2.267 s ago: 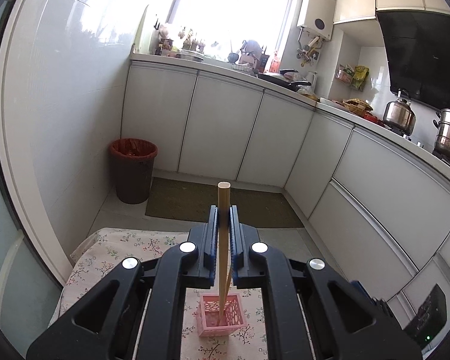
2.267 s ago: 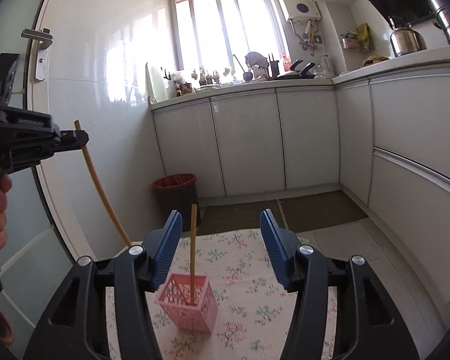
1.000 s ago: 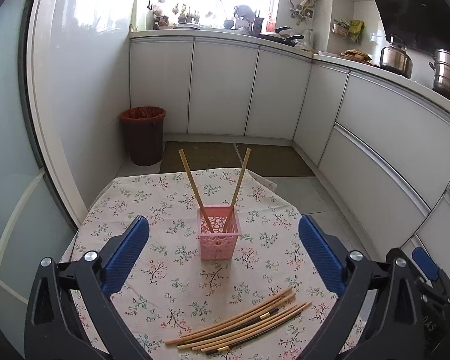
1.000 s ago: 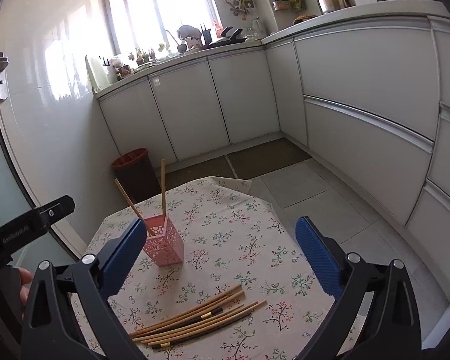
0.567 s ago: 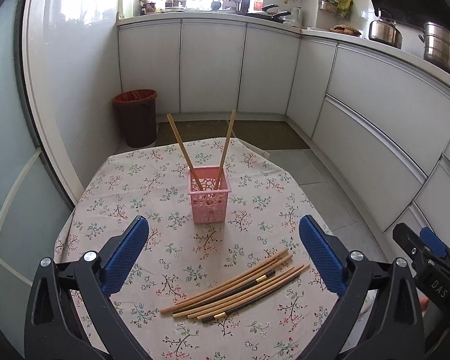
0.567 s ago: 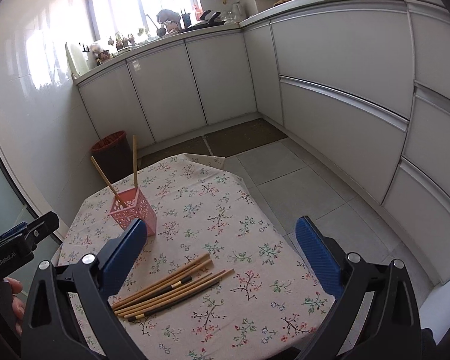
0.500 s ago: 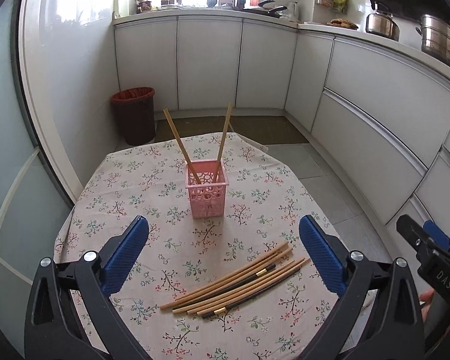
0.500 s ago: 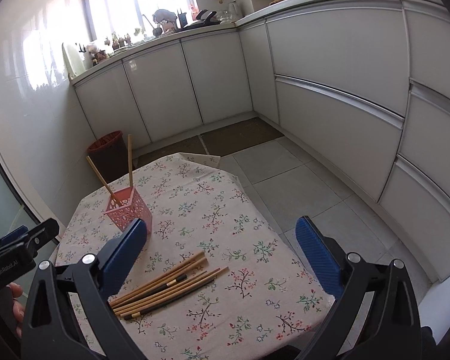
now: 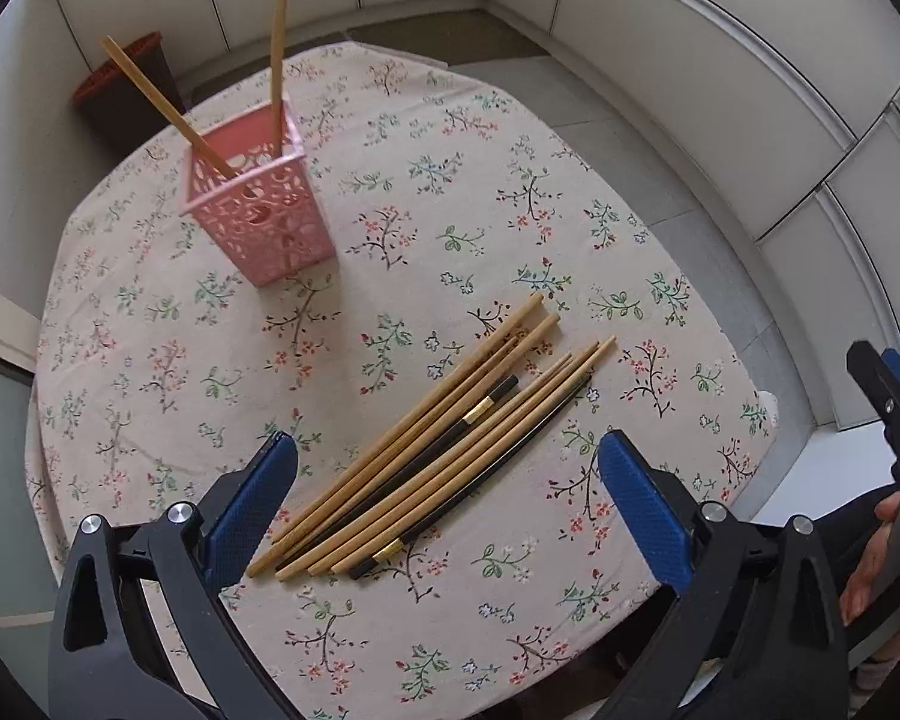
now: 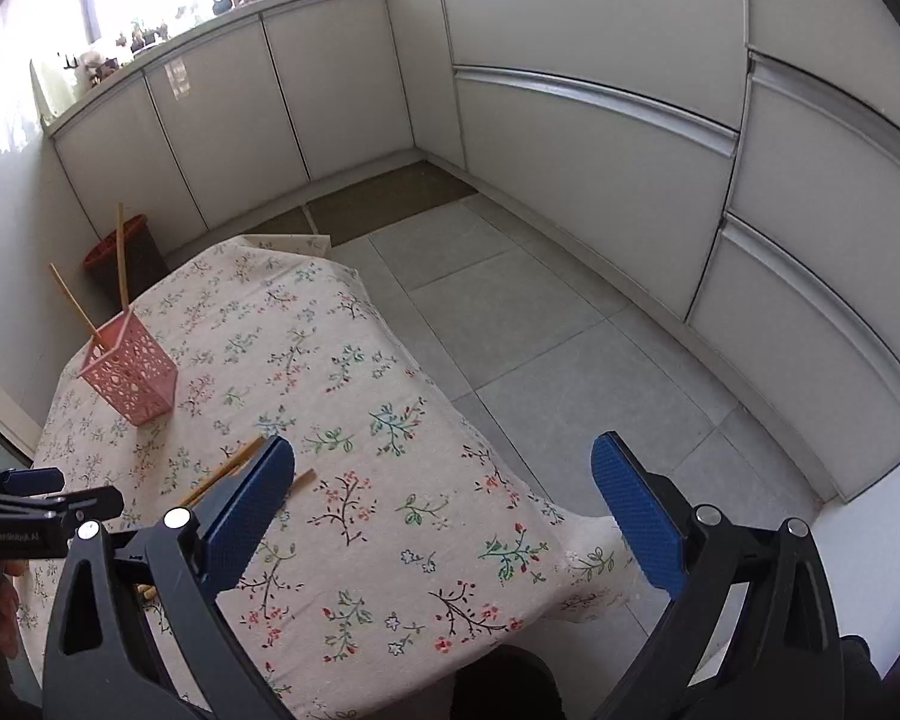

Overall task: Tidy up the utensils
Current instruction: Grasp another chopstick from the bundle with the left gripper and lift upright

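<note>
Two chopsticks (image 9: 168, 108) lean apart in the pink basket (image 9: 258, 204) on the floral tablecloth (image 9: 150, 360), the loose chopsticks (image 9: 444, 444) lie bundled below my left gripper (image 9: 447, 504) — both it and my right gripper (image 10: 438, 498) gape wide, empty.

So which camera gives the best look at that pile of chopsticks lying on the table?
The left wrist view: the whole pile of chopsticks lies unobstructed between its open fingers. In the right wrist view, only a few tips peek past the gripper's own left finger.
</note>
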`<move>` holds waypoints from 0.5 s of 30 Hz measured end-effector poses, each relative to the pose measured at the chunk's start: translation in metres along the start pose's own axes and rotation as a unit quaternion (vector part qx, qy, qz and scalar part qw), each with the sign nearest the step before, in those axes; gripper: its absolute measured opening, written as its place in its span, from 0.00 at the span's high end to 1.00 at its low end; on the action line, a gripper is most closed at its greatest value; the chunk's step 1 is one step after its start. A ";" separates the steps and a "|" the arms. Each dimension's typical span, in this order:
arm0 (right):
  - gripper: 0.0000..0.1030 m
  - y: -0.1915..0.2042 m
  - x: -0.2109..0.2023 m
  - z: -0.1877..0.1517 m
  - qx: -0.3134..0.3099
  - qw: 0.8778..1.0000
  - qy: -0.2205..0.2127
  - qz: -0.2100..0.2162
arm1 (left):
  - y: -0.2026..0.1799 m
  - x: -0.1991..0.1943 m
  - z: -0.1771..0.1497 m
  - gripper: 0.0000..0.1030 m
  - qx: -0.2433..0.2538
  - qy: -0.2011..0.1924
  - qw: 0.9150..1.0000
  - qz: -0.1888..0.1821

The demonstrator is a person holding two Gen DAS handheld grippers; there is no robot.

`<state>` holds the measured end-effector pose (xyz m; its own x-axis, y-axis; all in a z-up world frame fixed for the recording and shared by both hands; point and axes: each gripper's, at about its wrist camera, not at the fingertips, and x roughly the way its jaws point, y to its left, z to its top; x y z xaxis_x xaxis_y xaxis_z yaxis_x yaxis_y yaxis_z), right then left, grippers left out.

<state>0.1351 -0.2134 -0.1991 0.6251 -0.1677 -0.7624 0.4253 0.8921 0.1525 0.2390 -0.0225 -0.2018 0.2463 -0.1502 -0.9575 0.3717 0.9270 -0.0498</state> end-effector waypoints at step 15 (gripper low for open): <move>0.06 -0.013 0.039 -0.002 0.040 0.997 0.070 0.014 | -0.037 0.109 0.071 0.56 0.051 0.113 0.992 0.018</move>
<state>0.1527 -0.2309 -0.2319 0.5421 -0.0784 -0.8367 0.4640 0.8580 0.2202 0.3155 -0.0973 -0.2844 0.0587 -0.0270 -0.9979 0.4575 0.8892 0.0029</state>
